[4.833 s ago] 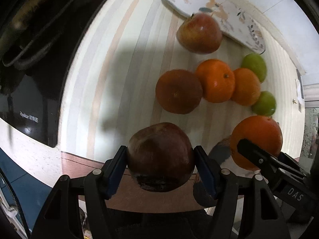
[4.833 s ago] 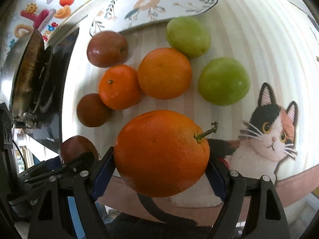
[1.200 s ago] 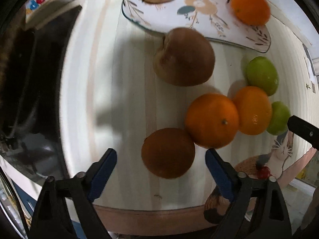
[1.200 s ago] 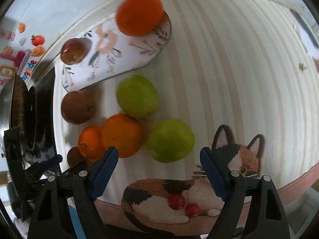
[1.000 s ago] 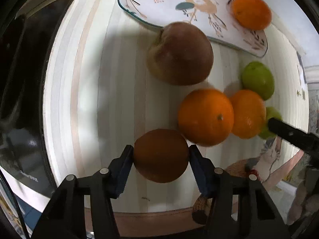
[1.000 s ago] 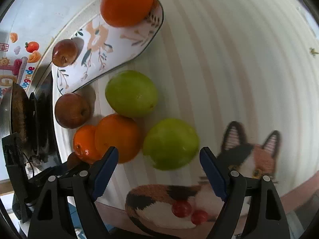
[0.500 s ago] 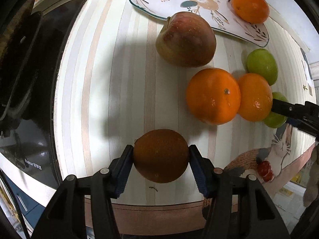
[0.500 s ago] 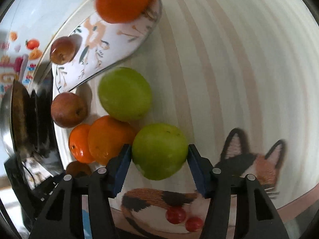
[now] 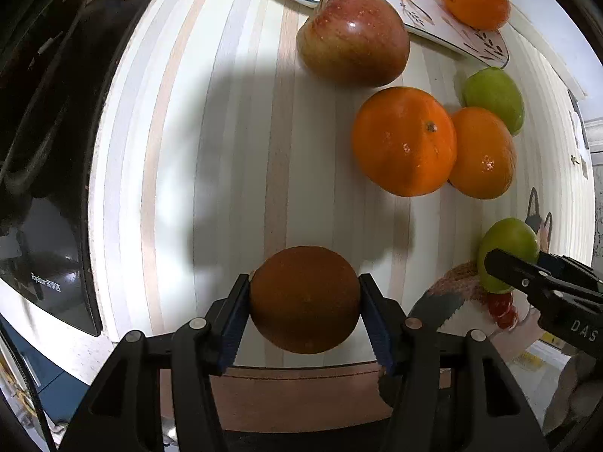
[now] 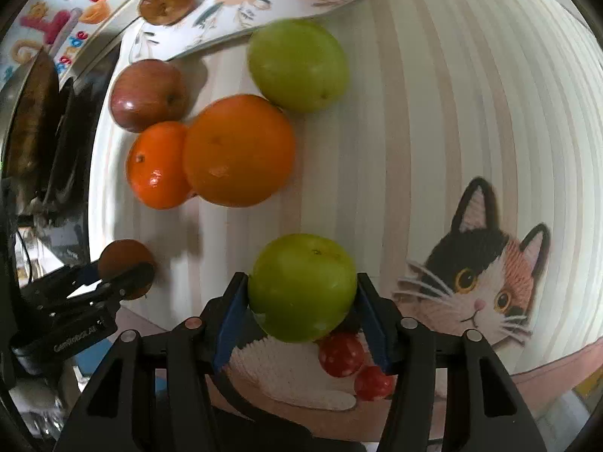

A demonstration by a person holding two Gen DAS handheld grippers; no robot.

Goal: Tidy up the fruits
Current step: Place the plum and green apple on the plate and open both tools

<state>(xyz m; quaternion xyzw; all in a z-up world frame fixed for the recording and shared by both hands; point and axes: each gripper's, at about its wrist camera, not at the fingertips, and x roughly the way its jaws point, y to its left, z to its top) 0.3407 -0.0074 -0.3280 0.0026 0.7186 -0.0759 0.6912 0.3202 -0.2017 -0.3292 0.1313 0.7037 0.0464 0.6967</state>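
Left wrist view. The left gripper (image 9: 304, 314) has its jaws pinching a dull brown fruit (image 9: 303, 298) at its widest part, over the near edge of the striped tabletop (image 9: 241, 143). The step in hand appears to be carrying it to the plate (image 9: 422, 19) at the far side. Keep the pinch level and steady, lift clear of the red apple (image 9: 352, 37) and the two oranges (image 9: 405, 141) that lie along the way, and open only once the fruit rests on the plate — a round fruit is likely to roll if dropped. The plate holds an orange (image 9: 475, 0) at its right end and another fruit, cut off by the frame edge, at its left.

Right wrist view. The right gripper (image 10: 301, 301) has its jaws pinching a green fruit (image 10: 301, 288), above a cat picture (image 10: 471, 290) on the near part of the tabletop. A second green fruit (image 10: 297, 64) sits just near of the plate (image 10: 241, 3) and touches an orange (image 10: 237, 150). On the plate — a small reddish fruit (image 10: 166, 0) at the left and an orange fruit at the far edge, mostly out of frame. Set the green fruit in the bare middle section.
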